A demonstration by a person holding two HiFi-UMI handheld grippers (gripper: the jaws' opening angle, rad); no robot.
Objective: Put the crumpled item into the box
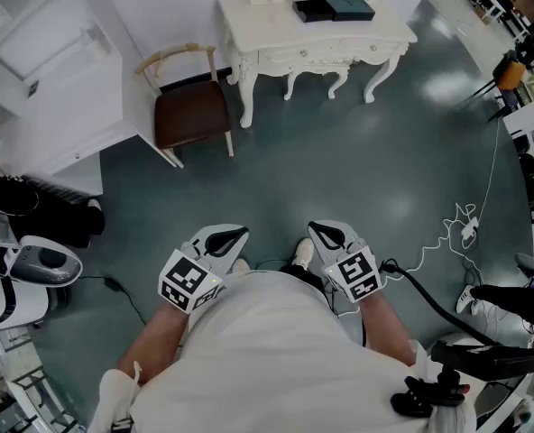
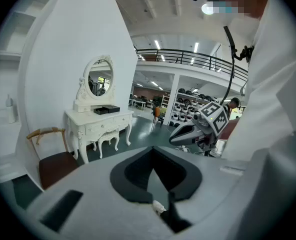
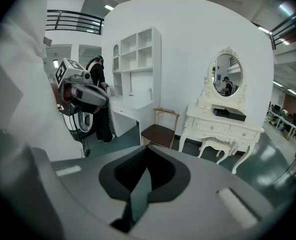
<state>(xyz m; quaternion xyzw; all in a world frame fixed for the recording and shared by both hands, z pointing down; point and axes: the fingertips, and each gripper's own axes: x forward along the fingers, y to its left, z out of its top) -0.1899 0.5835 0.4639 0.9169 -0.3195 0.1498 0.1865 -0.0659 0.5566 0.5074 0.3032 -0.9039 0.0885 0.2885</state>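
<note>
White shirt (image 1: 276, 359) of mine fills the bottom of the head view, forearms reaching out from under it. Beyond it, grey-green floor (image 1: 339, 170), glossy, with light patches.

White shelf unit (image 1: 50, 79) stands at upper left against the wall. Ornate white bench (image 1: 276, 25) with curved legs stands at top centre, well apart from me; the gripper views show an oval mirror (image 2: 100, 79) rising from its back. Wooden chair (image 1: 190, 111) with a brown seat stands between the shelf unit and the bench, just beside the bench's left leg.

Left hand-held gripper (image 1: 231, 237) is held low in front of me, marker cube up, jaws closed together. Right hand-held gripper (image 1: 326, 234) is level with it and near it, jaws likewise together, nothing between them. Both point toward the bench.

Dark box (image 1: 317, 10) lies on the bench top toward the back, a second box (image 1: 353, 7) touching its right side.

Small white scrap (image 2: 159, 206) shows at the root of the left jaws' seam. Whether it is pinched there, or is the crumpled item, I cannot tell.
</note>
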